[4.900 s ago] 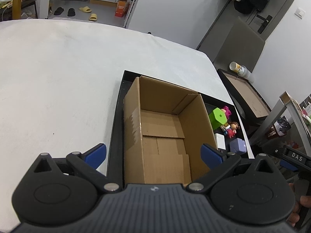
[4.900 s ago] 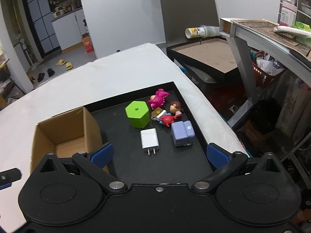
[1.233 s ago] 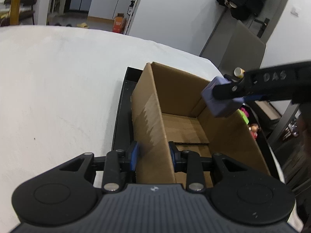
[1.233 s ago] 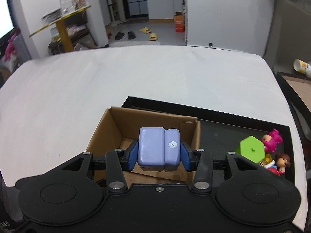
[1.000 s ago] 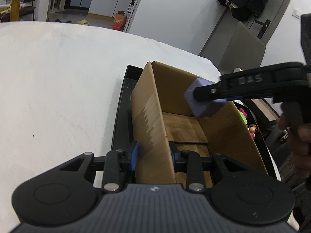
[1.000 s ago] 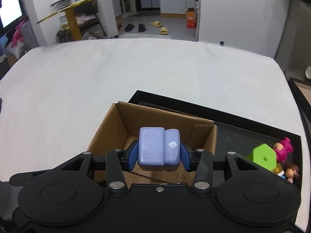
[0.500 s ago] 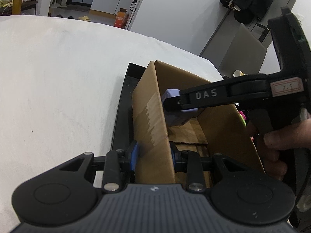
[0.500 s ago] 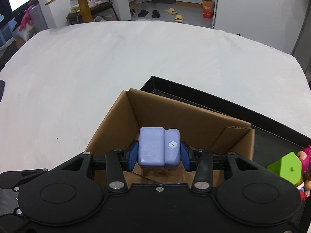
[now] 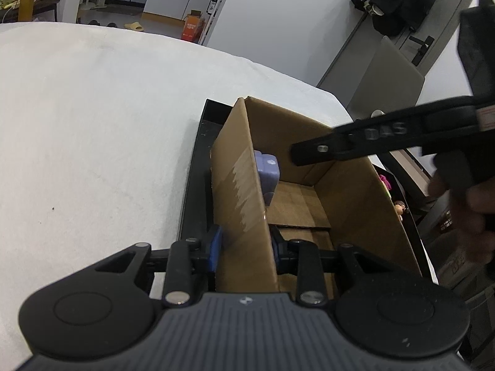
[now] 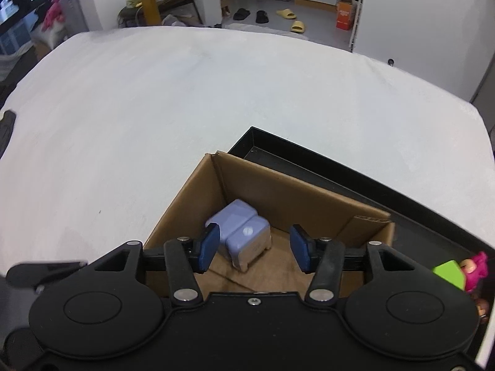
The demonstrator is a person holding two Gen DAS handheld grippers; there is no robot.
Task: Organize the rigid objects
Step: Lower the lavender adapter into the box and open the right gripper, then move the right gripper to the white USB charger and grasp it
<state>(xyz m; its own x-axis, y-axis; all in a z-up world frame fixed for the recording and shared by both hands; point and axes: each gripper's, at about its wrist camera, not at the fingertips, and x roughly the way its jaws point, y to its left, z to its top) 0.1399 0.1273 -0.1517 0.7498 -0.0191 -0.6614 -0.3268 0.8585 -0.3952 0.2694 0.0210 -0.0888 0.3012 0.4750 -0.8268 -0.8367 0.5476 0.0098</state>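
I am holding the right claw [image 10: 253,253] wide over the block [image 10: 238,236], lying at twelve o'clock; left claw [image 9: 246,249] is pinching the stiff box [image 9: 247,185] wall; block seems light, rigid, best gripped across flat sides.

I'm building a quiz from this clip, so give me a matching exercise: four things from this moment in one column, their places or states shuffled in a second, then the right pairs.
Things:
1. left gripper
2. right gripper
3. purple block
4. green block

States:
A. on the black tray, outside the box
B. open, above the box
C. lying inside the cardboard box, in its corner
D. shut on the box wall

Pairs: 1-D, 2-B, 3-C, 4-A
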